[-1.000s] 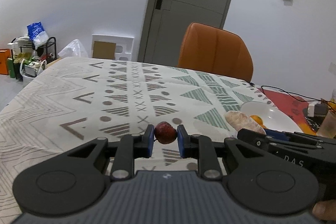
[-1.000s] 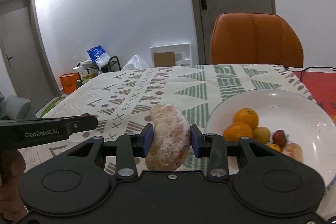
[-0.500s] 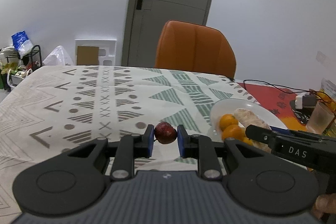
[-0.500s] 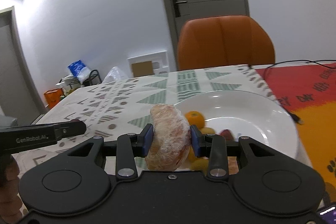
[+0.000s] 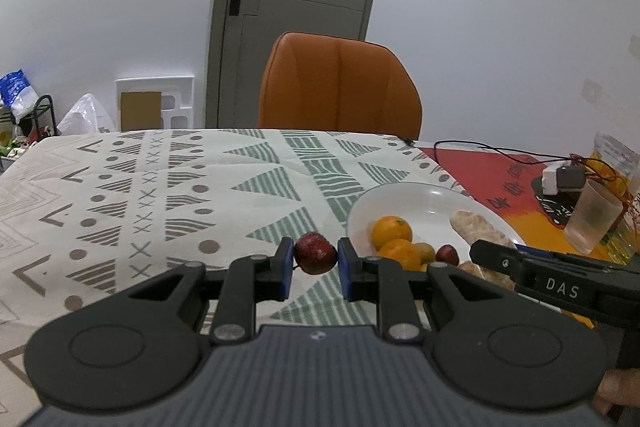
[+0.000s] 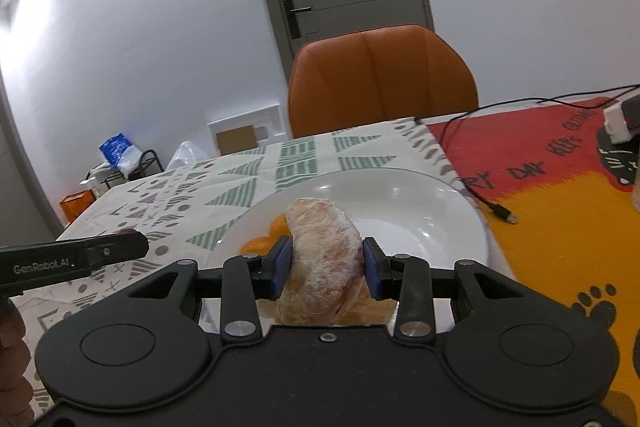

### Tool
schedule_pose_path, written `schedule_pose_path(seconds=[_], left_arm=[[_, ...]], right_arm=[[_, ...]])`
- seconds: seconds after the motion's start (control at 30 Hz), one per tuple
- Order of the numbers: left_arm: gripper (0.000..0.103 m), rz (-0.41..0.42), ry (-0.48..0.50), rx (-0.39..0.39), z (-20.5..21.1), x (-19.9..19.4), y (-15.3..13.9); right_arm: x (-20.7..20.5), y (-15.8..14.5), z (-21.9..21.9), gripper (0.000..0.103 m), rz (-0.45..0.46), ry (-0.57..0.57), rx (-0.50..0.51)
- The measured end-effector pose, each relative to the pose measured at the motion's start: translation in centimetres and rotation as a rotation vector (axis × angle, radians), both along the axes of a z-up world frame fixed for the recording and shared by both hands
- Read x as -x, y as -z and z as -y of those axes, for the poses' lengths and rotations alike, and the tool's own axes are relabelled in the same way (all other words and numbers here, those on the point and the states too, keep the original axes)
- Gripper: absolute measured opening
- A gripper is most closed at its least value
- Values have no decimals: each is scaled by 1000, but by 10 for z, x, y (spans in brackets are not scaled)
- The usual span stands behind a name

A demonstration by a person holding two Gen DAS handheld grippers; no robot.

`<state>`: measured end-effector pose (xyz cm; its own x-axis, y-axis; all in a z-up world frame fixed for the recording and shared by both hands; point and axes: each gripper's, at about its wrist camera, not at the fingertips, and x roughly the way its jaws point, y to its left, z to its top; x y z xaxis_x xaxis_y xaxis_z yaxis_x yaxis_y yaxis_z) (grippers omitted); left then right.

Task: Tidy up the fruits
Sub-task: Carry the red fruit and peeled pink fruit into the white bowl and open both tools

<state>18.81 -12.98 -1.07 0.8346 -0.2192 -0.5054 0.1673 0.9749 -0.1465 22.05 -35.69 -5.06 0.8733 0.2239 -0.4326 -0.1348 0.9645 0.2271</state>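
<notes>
My left gripper (image 5: 316,263) is shut on a small dark red fruit (image 5: 315,257), held above the patterned tablecloth just left of the white plate (image 5: 420,201). On the plate lie oranges (image 5: 391,231), a small yellowish fruit and another red fruit (image 5: 447,254). My right gripper (image 6: 325,267) is shut on a pale peeled citrus wedge (image 6: 324,255) and hovers over the plate (image 6: 424,215); orange fruit (image 6: 276,227) peeks out behind the wedge. In the left wrist view the wedge (image 5: 476,231) and the right gripper's black body (image 5: 560,287) show at the right.
An orange chair (image 5: 340,87) stands behind the table's far edge. A red and orange mat (image 6: 560,187) with a black cable (image 6: 480,199) lies right of the plate. A plastic cup (image 5: 592,223) and a white charger (image 5: 560,179) sit at the far right.
Both grippers have moved right toward the plate. The right one carried the wedge from beside the plate to above it. The left one brought the red fruit close to the plate's rim.
</notes>
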Motion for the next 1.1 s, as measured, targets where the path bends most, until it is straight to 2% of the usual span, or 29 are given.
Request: schedule_pose_path(seconds=[0.6,0.67,0.73,1.1], left_arm=[[22,-2,67,-33,38,-17,2],[22,-6,71,-39,42,-19,3],[22,-12,79,-47,48,-22,4],[22,1,127,-86,80,-35,1]], right_arm=[[-4,11,37,36,-25,101,-27],[-4,12,39,38,-26,103,-36],[-2,13,41,46,-24,102,-58],[9,11,50,46,-8,76,-100]])
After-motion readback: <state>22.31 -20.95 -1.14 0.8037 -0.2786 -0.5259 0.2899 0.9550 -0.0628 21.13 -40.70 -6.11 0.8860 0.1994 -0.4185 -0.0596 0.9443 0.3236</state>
